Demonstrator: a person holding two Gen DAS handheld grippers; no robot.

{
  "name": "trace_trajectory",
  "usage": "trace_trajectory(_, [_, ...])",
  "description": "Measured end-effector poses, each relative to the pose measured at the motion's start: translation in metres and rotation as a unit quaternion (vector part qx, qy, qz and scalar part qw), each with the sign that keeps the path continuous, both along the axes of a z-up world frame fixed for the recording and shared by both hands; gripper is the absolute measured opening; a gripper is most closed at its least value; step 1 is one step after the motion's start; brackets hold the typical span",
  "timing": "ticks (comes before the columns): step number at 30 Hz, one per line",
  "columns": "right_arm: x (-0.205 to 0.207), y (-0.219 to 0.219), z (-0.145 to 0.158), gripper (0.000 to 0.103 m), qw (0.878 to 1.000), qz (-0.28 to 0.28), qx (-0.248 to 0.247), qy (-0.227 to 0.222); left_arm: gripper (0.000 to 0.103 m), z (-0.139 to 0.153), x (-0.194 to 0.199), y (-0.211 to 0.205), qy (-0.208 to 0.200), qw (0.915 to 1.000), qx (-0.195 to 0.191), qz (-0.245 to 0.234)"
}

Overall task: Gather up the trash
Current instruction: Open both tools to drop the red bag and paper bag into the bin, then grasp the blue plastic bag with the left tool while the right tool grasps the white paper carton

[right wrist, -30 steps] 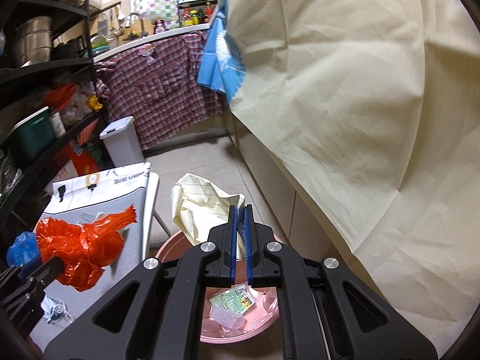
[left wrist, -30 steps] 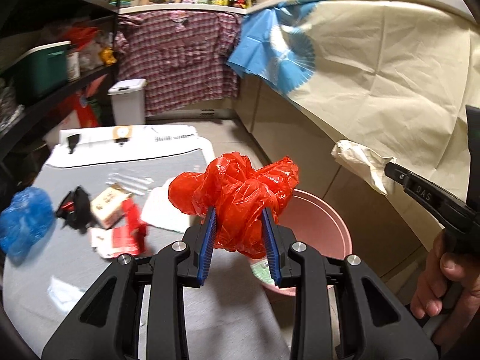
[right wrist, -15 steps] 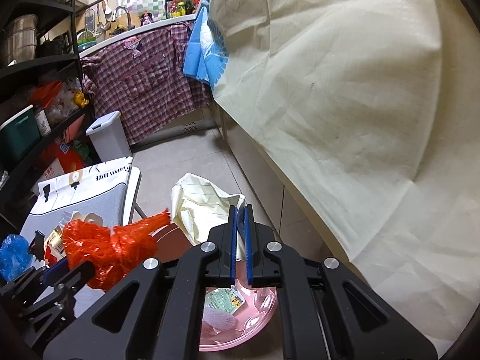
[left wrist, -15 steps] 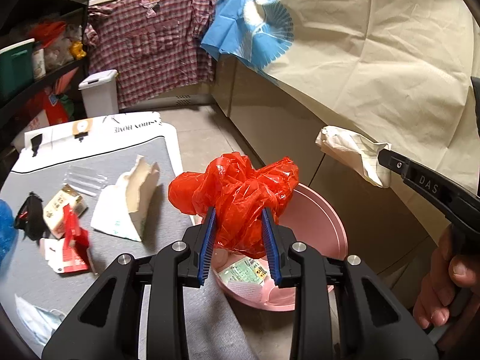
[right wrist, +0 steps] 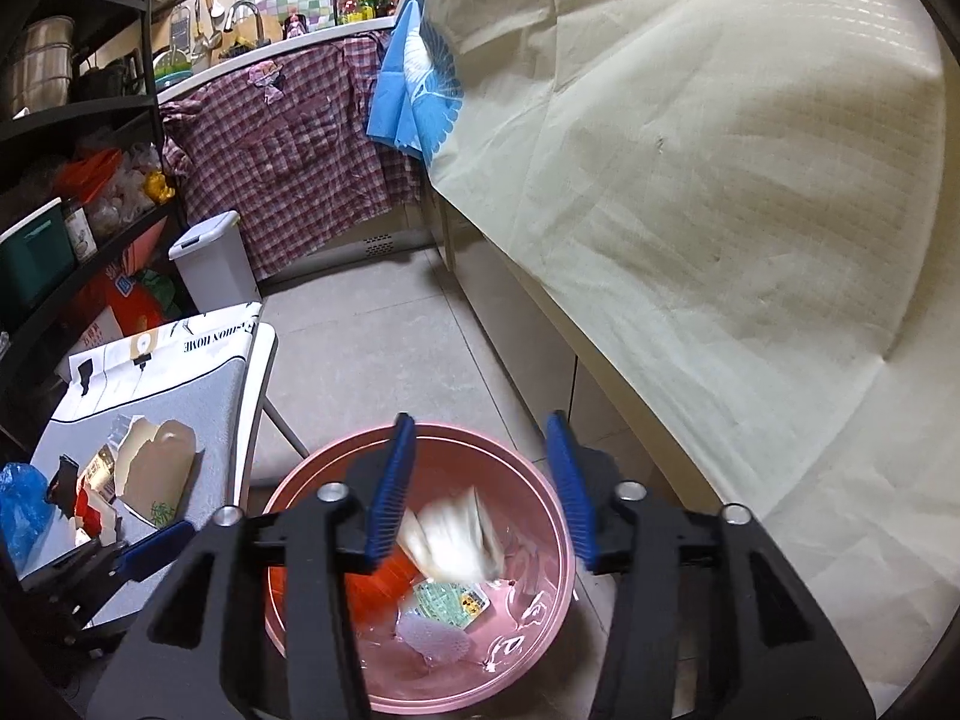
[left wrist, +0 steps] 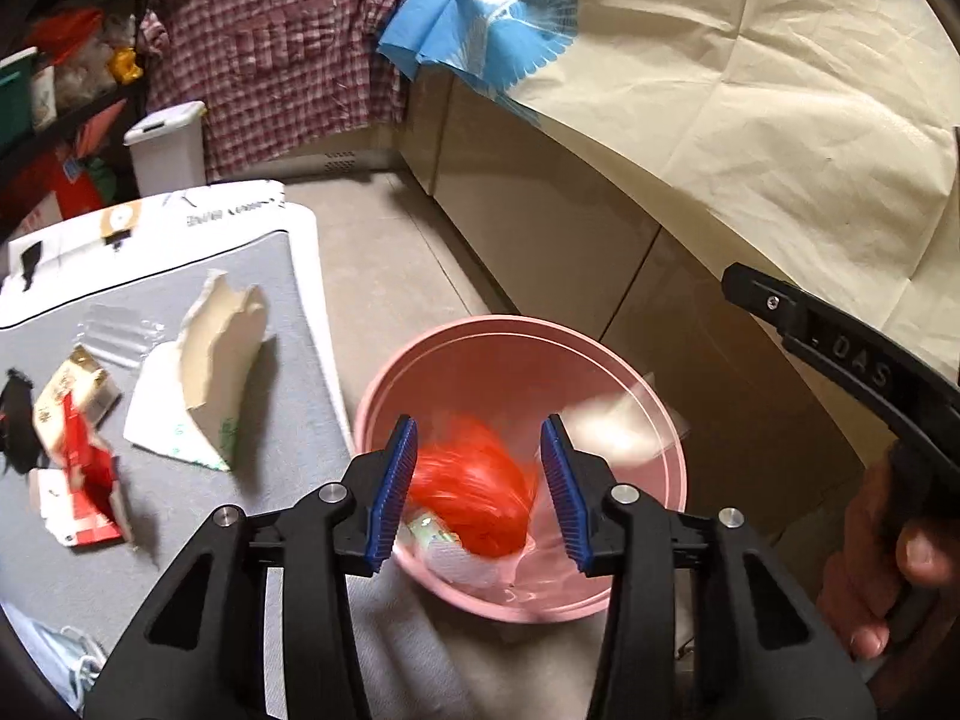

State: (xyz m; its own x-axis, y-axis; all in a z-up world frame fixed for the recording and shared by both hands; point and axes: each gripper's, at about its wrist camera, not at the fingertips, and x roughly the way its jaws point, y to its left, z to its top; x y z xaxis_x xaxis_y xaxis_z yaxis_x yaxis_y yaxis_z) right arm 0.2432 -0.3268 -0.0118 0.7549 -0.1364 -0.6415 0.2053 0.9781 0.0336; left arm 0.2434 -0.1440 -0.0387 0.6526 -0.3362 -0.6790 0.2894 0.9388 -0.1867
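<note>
A pink basin (left wrist: 636, 360) (right wrist: 540, 468) stands on the floor beside the grey table (left wrist: 198, 528). My left gripper (left wrist: 478, 486) is open above the basin; the red plastic bag (left wrist: 474, 486) is blurred, falling inside the basin below it. My right gripper (right wrist: 480, 492) is open over the basin; the cream paper wad (right wrist: 450, 540) (left wrist: 618, 426) is blurred, dropping in. A green packet (right wrist: 450, 600) lies in the basin. On the table lie a torn paper box (left wrist: 210, 372), a red-and-white wrapper (left wrist: 78, 480) and a blue bag (right wrist: 21, 510).
A cream sheet (right wrist: 690, 180) covers the counter to the right. A white bin (right wrist: 213, 261), a checked shirt (right wrist: 288, 150) and dark shelves (right wrist: 72, 120) stand at the back and left. Tiled floor (right wrist: 372, 348) lies beyond the basin.
Both grippers opened. The red bag left my left gripper and the paper wad left my right gripper; both are dropping into the pink basin.
</note>
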Motion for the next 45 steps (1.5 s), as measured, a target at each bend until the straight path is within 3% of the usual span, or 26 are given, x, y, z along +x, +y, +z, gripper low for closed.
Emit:
trace_trajectory(8, [-0.009, 0.004, 0.008, 0.047, 1.000, 0.006, 0.004, -0.014, 0.043, 0.016, -0.035, 0.035, -0.010, 0.9994, -0.012, 0.031])
trace_trajectory(23, [-0.053, 0.050, 0.045, 0.047, 0.996, 0.067, 0.000, -0.065, 0.043, 0.074, -0.121, 0.120, -0.077, 0.9921, -0.003, 0.099])
trace_trajectory(36, [-0.070, 0.100, 0.055, 0.047, 0.990, 0.124, 0.007, -0.061, 0.042, 0.107, -0.129, 0.212, -0.115, 0.9802, 0.040, 0.156])
trace_trajectory(45, [-0.058, 0.139, 0.045, 0.047, 0.987, 0.149, 0.018, -0.053, 0.042, 0.088, -0.117, 0.264, -0.104, 0.9720, 0.044, 0.206])
